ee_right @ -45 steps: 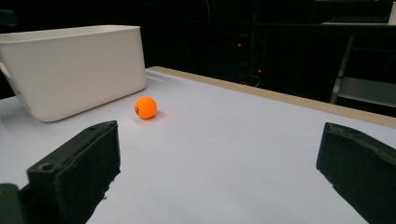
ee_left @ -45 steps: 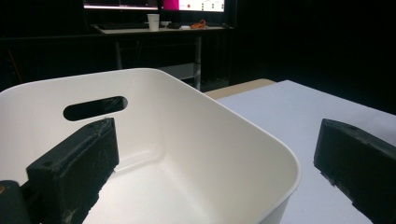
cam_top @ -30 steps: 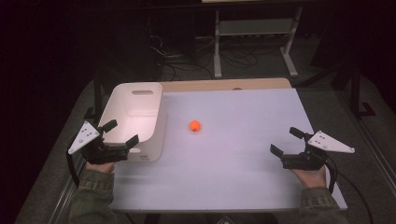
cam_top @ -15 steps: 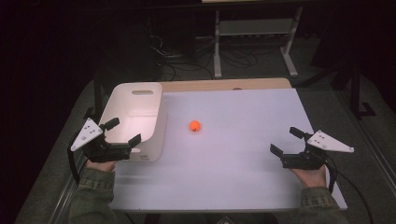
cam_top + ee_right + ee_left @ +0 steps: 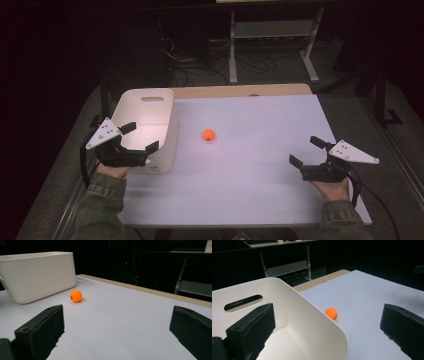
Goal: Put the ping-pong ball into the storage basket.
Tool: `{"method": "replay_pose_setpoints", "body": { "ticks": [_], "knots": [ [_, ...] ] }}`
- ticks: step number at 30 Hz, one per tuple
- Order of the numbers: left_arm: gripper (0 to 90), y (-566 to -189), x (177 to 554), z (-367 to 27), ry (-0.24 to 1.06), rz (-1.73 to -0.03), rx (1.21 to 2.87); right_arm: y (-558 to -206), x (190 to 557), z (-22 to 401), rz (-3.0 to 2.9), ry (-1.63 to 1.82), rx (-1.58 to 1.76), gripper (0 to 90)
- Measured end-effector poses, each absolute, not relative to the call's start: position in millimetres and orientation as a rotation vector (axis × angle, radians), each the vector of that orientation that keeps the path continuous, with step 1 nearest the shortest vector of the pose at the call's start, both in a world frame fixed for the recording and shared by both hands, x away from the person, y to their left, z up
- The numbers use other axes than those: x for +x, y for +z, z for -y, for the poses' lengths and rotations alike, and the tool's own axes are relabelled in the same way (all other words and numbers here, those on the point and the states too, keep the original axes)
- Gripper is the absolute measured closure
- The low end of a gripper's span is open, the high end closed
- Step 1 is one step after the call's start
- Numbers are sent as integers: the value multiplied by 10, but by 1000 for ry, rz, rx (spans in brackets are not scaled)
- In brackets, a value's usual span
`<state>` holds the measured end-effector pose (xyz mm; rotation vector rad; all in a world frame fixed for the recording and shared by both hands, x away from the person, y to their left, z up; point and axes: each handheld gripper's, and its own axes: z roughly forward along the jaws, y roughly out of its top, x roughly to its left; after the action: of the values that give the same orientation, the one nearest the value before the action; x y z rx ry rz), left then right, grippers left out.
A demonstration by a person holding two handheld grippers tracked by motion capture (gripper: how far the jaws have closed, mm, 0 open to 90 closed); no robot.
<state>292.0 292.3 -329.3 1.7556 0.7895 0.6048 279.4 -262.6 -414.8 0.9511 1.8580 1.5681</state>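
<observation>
A small orange ball (image 5: 208,134) lies on the white table (image 5: 250,175), just right of a white plastic bin (image 5: 145,112) with a handle slot. The ball (image 5: 331,313) sits beyond the bin's rim (image 5: 317,310) in the left gripper view, and out ahead as the ball (image 5: 76,296) beside the bin (image 5: 37,275) in the right gripper view. My left gripper (image 5: 139,137) hovers open over the bin's near end, one jaw above its inside. My right gripper (image 5: 306,152) is open and empty near the table's right front, well away from the ball.
A wooden strip (image 5: 240,91) runs along the table's far edge. Behind it, in the dark, stand a metal shelf frame (image 5: 272,30) and cables on the floor. Open table surface lies between the ball and the right gripper.
My left gripper has shifted slightly forward and to the right over the bin's near end. The right gripper and the ball have stayed put.
</observation>
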Motion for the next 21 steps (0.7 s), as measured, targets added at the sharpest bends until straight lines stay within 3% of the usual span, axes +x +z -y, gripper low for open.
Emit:
{"method": "replay_pose_setpoints", "body": {
  "ticks": [21],
  "knots": [
    [0,-3039,3070,-2832,494,-807,1851,-4134,2773,2581,-1866,1559,924,0]
  ]
}}
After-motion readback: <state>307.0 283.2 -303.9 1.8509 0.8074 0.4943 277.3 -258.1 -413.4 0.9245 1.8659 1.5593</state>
